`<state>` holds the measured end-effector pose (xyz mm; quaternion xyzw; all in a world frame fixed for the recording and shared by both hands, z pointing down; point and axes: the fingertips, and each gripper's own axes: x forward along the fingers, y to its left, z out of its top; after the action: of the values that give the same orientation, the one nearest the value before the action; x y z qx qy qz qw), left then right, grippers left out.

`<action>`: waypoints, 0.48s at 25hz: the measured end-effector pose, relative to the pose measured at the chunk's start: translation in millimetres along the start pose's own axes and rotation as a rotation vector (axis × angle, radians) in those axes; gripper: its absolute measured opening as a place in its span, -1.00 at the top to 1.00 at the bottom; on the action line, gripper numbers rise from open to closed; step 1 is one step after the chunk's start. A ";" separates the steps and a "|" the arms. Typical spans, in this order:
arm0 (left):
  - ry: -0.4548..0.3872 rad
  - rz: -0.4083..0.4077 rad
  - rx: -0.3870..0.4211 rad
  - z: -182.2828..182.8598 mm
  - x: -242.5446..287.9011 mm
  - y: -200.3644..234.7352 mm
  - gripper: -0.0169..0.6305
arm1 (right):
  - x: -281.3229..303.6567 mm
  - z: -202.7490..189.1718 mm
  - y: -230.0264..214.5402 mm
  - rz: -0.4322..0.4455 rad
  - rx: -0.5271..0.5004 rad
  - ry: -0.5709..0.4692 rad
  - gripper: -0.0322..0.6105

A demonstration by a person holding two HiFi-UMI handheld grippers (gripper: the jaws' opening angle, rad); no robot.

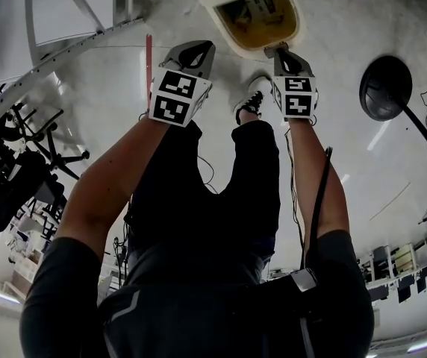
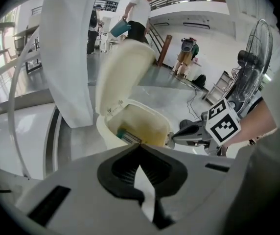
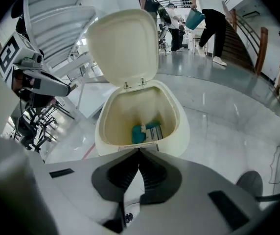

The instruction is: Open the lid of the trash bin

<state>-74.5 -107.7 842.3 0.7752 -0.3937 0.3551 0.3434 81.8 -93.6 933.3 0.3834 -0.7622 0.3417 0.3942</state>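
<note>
Trash bin (image 3: 179, 131) stands just ahead of the right gripper (image 3: 139, 151). It is cream-coloured, with an open oval mouth. Contents at the bottom: a teal item (image 3: 138, 134) beside a pale printed carton (image 3: 155, 131). Inner walls are stained yellowish. Lid (image 3: 123, 45) is swung up on its rear hinge, upright, underside facing the grippers. Right gripper's jaws are closed together on nothing, tips at the bin's near rim. Left gripper (image 2: 141, 145) has the bin ahead of it, jaws likewise together and empty.
</note>
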 end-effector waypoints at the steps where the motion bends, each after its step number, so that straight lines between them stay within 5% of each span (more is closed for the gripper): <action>1: 0.001 0.000 -0.001 -0.8 -1.0 1.0 0.92 | -0.1 -0.4 0.0 0.002 0.000 0.001 0.82; 12: -0.022 0.001 0.018 17.7 -30.1 2.1 0.92 | -14.4 9.5 0.3 0.028 0.179 0.034 0.82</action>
<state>-84.6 -112.0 809.0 0.7820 -0.3947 0.3502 0.3317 84.0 -96.7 916.4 0.4006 -0.7270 0.4202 0.3666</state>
